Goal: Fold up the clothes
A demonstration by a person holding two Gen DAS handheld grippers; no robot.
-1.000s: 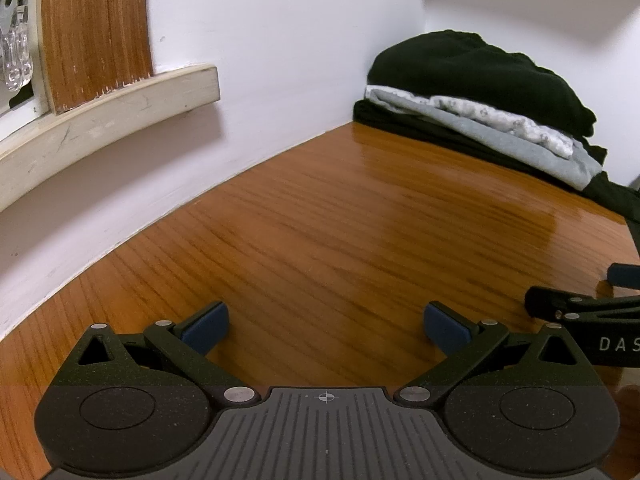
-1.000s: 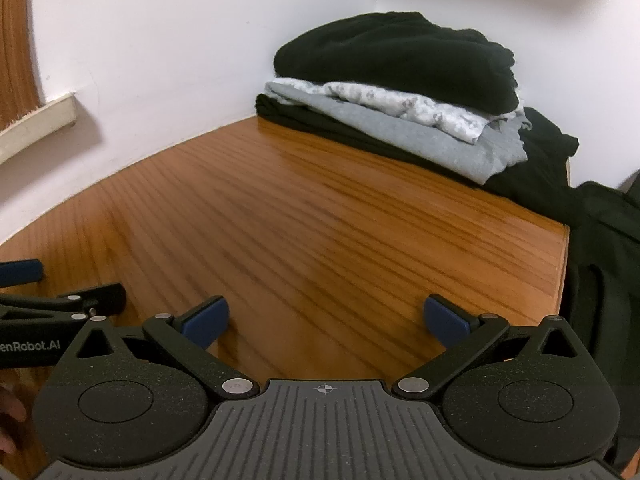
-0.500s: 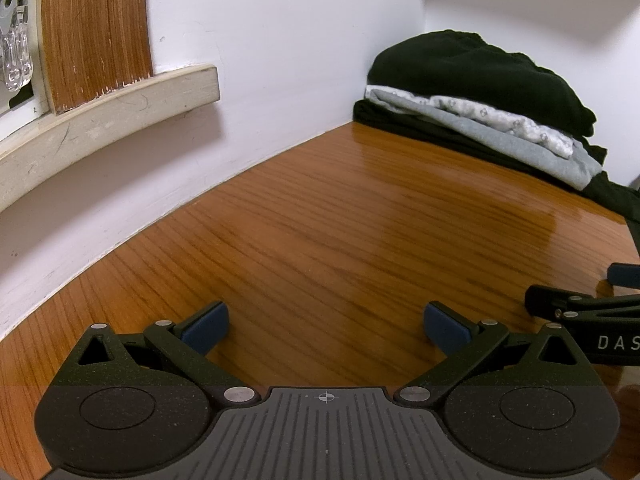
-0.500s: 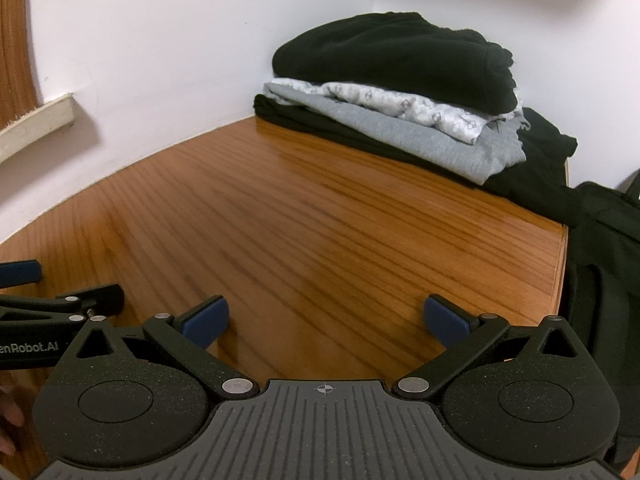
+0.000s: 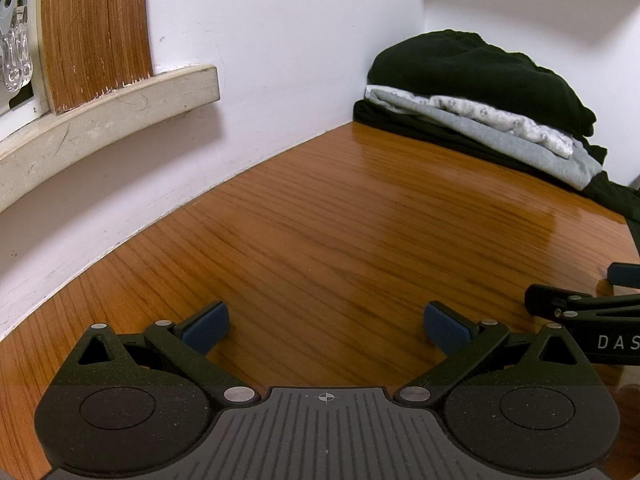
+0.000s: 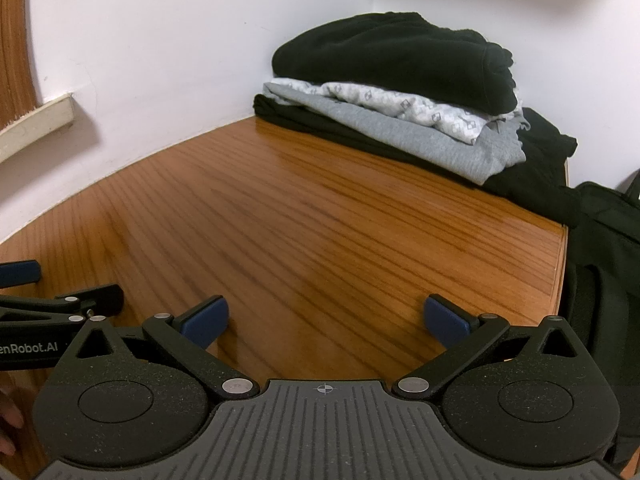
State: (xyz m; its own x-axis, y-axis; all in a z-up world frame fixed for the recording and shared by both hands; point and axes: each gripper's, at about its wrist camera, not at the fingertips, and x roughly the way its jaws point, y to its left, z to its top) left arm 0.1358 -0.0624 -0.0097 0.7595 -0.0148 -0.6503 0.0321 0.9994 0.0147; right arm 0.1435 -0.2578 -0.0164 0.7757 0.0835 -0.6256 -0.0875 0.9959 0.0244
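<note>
Resting low over the wooden table, the left gripper has its blue-padded fingers spread wide with nothing between them; only bare tabletop shows in the gap. The right gripper sits just beside it, likewise over the table, its fingers wide apart and empty. Each gripper's black linkage shows at the edge of the other's view.

Clothes stack located in the far corner of the table, against the white wall, well apart from both grippers. Contents from the top down: a black fleece garment, a white patterned garment, a grey garment, and a black garment at the bottom, which spills toward the table's right edge. All appear folded except the bottom one, whose right end lies loose.

A dark bag or garment sits off the table's right edge; which one cannot be determined. A pale wooden ledge runs along the wall to the left. Part of a hand shows at the lower left of the right wrist view.
</note>
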